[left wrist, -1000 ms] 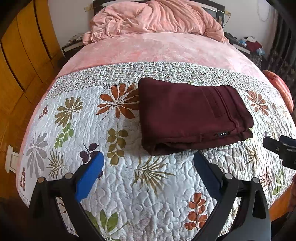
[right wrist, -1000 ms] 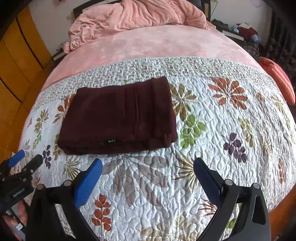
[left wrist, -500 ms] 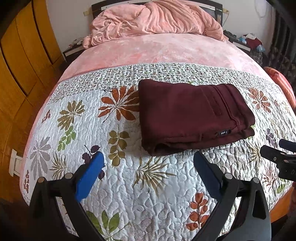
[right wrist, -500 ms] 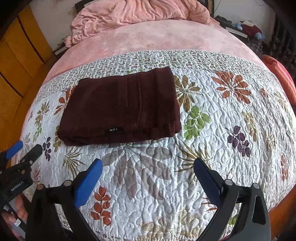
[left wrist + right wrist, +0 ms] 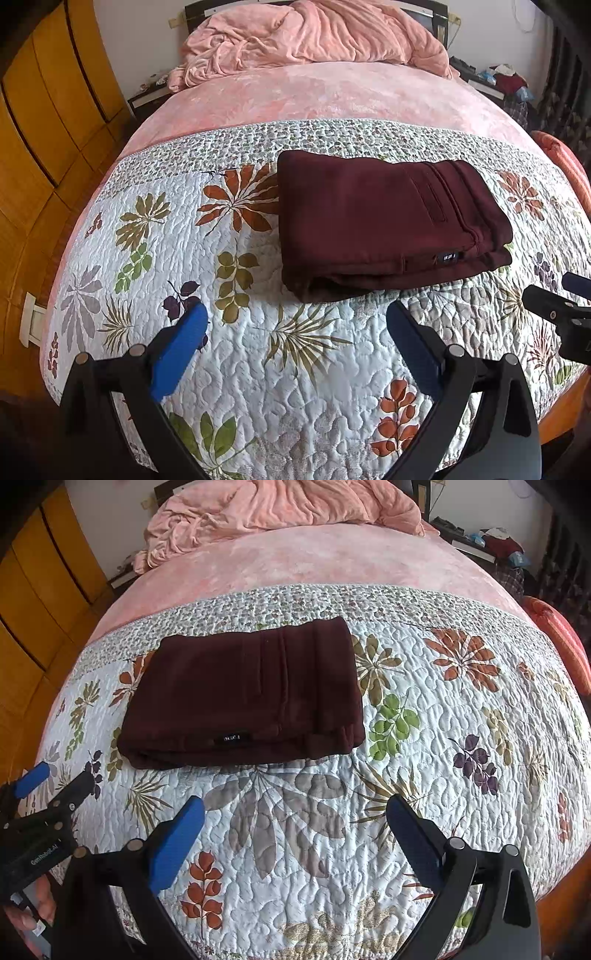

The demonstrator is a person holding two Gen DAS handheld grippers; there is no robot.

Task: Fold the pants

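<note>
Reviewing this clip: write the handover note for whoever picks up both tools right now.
Left tool: open, empty, hanging over the quilt short of the pants.
Right tool: open, empty, also clear of the pants.
Pants: a flat dark red folded rectangle on the quilt, label on the near edge.
Done: the fold looks finished.
Left: probably nothing, perhaps tidy the near edge.

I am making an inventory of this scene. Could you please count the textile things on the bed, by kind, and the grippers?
Folded maroon pants: 1
Floral quilt: 1
Pink bed cover: 1
Crumpled pink blanket: 1
Grippers: 2, left gripper and right gripper, both open and empty
Total: 6
</note>
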